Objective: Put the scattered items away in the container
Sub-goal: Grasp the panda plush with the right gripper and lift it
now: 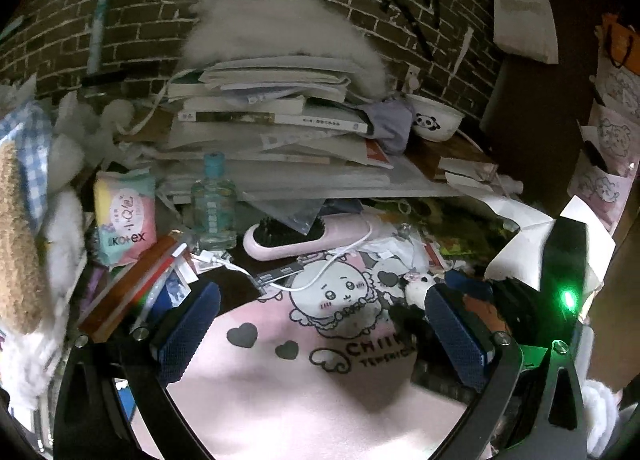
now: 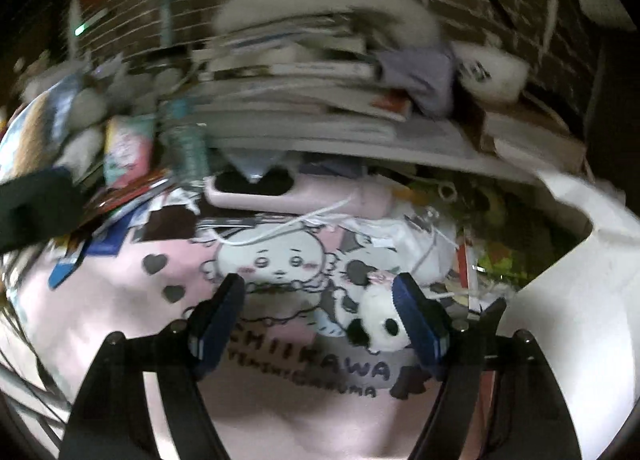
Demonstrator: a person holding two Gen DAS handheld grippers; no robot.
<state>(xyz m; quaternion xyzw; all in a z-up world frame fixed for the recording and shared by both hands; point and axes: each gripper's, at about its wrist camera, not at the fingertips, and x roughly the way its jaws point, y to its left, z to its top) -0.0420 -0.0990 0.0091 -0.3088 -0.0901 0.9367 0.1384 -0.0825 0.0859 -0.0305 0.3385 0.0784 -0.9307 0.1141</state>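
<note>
Clearly, the main risk here is snagging. A thin white cable (image 1: 320, 260) loops loosely from the lower left across the pink brush (image 1: 304, 238) and onto the pink cloth (image 1: 256, 380); fingers closing near it could hook the loop and drag the brush or the glass bottle (image 1: 213, 212) standing just left of it. The bottle is smooth, hard and tall for its base, so a tug or a knock would likely tip it.

The small panda plush (image 2: 378, 326) lies on the cloth at centre right of the right wrist frame, soft, round and furry. It sits against the inner face of the right gripper (image 2: 320, 324)'s right-hand finger, whose fingers are spread wide and hold nothing. Closing now would probably pinch it off-centre, or gather cloth with it, since the fabric is limp and printed flat beneath. That view is smeared, so the contact is hard to judge.

The left gripper (image 1: 320, 336) also has its fingers wide apart and empty above the cloth; their pads (image 1: 186, 334) are ribbed blue rubber.

Behind, a leaning stack of books (image 1: 272, 128) topped with white fluff overhangs the clutter at frame centre; a bump might slide the loose papers. No container is plainly identifiable in either view; the white sheet-like edge at right cannot be told.
</note>
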